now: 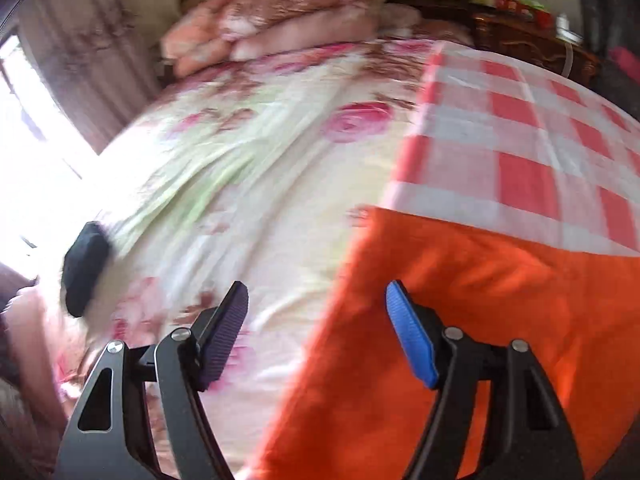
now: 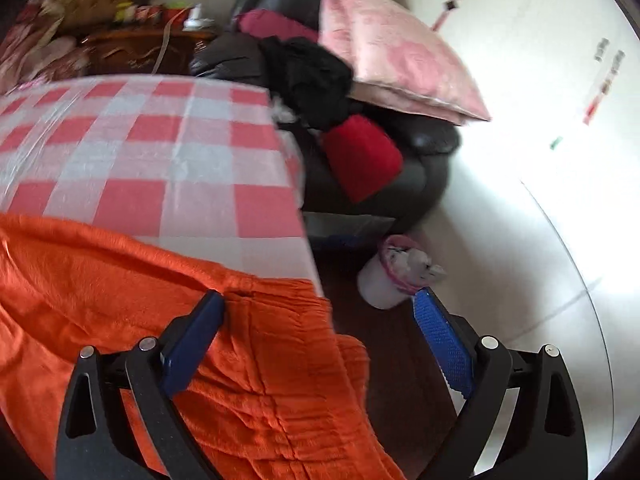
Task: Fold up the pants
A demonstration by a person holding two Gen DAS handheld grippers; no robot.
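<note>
Orange pants (image 2: 120, 288) lie flat on the bed, on a red-white checked sheet (image 2: 160, 152), draping over the edge under the right gripper (image 2: 320, 320). Left gripper (image 1: 316, 332) hangs over their side edge. Both fingers spread wide, gripping nothing. Floral bedcover (image 1: 240, 160) beyond the left fingers; black sofa (image 2: 420, 168), pink pillow (image 2: 392, 52), bin (image 2: 384, 280) beyond the right.

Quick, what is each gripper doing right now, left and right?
Left gripper: open, holding nothing.
Right gripper: open, above the orange pants, not gripping.
</note>
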